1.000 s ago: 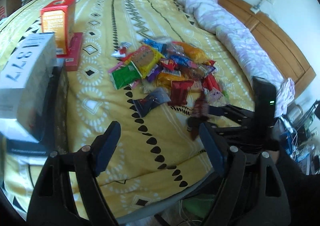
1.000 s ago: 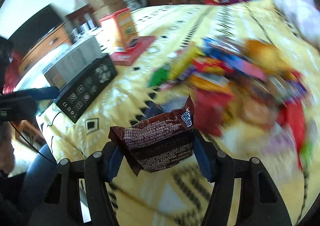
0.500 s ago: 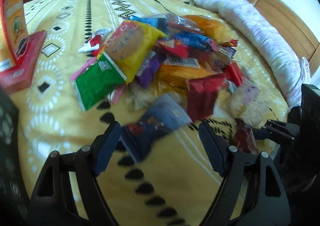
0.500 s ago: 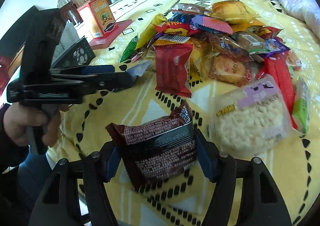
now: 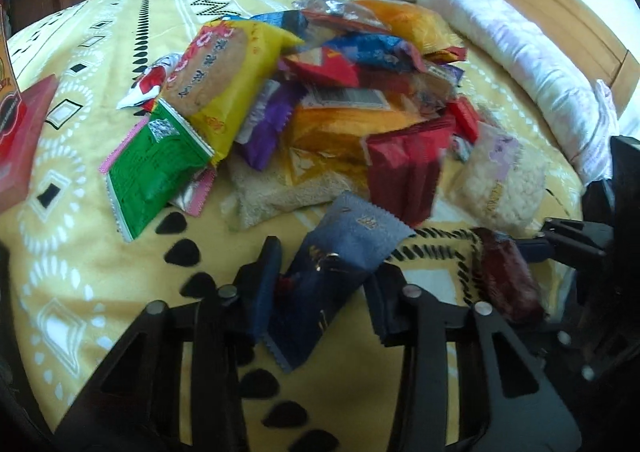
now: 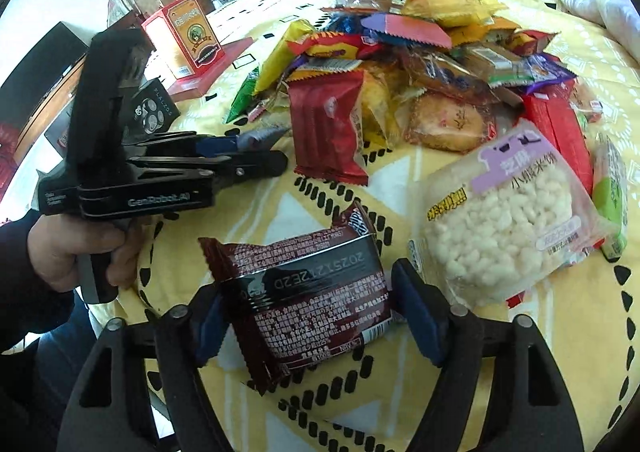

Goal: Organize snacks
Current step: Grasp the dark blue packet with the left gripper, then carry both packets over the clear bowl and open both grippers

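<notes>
Two grippers (image 5: 320,288) (image 6: 308,316), one packet each (image 5: 340,264) (image 6: 308,292)

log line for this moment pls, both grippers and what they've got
left gripper: jaws just closing on blue packet | right gripper: shut on brown packet | snack pile: on yellow bedspread

Both wrist views close, angled down, sharing snack pile (image 5: 340,91)
</notes>
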{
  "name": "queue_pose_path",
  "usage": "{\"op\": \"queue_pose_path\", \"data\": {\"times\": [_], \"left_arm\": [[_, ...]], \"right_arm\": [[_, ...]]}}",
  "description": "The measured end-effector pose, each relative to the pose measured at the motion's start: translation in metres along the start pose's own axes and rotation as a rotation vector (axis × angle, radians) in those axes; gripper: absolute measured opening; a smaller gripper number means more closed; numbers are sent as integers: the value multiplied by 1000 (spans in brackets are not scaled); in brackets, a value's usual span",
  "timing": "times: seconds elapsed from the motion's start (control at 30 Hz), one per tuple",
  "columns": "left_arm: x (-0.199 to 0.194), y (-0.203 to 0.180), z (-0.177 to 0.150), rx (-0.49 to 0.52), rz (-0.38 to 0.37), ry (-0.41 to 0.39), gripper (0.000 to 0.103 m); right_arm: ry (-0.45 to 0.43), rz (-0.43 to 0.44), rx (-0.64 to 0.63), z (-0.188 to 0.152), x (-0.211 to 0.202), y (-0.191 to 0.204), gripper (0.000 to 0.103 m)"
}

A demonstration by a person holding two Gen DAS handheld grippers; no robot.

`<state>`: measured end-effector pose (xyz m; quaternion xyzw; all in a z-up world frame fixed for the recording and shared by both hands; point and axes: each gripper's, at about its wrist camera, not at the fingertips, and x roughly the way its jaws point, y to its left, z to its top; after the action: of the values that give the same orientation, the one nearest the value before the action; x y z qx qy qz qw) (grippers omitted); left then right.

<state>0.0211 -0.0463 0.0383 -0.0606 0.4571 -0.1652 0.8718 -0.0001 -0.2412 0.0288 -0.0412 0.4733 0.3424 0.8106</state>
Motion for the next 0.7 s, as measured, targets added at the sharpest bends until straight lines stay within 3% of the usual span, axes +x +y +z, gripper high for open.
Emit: {"op": "queue_pose_path", "data": {"times": [0.33,0.53,0.7], "left_arm": [[-54,-8,-4,-86,12,-81,34],[-120,8,2,-155,58,-188,34],[-190,39,-7,-233,129,-294,34]], "right_arm": [[-117,-13,15,8,-38,10,63],[-176,-9,-56,33,-62,44,63],[-227,37,-151,66,-74,97,63]]}}
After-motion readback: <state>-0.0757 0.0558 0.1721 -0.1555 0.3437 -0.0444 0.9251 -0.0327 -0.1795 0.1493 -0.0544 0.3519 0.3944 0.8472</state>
